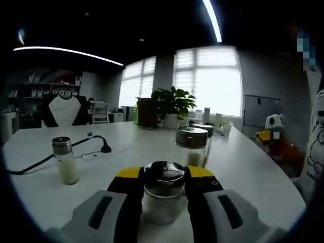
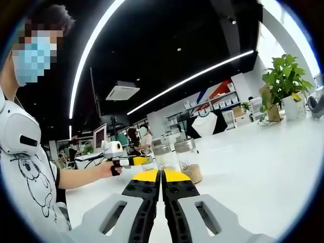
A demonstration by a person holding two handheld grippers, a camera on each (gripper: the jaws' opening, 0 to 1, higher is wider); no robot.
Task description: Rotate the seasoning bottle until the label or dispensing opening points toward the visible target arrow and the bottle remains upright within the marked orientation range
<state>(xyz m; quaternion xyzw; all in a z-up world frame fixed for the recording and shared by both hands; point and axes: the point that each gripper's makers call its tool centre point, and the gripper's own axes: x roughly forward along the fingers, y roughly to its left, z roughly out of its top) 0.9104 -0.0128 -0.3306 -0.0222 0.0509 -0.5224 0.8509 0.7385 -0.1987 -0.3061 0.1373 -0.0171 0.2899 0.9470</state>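
Note:
A clear glass seasoning bottle (image 1: 163,200) with a shiny metal lid stands upright on the white table (image 1: 253,167), and my left gripper (image 1: 164,174) is shut on it, a yellow-tipped jaw on each side. In the right gripper view that left gripper (image 2: 132,161) shows at centre left in a person's hand (image 2: 107,169), with the bottle (image 2: 148,162) at its tips. My right gripper (image 2: 161,175) hovers over the table (image 2: 263,172), jaws pressed together with nothing between them.
A bottle with white contents (image 1: 66,162) stands at the left, and two more lidded bottles (image 1: 192,147) just behind the held one. A black cable (image 1: 76,147) runs across the table. A potted plant (image 1: 172,106) stands at the far edge. The person (image 2: 25,167) is at the left.

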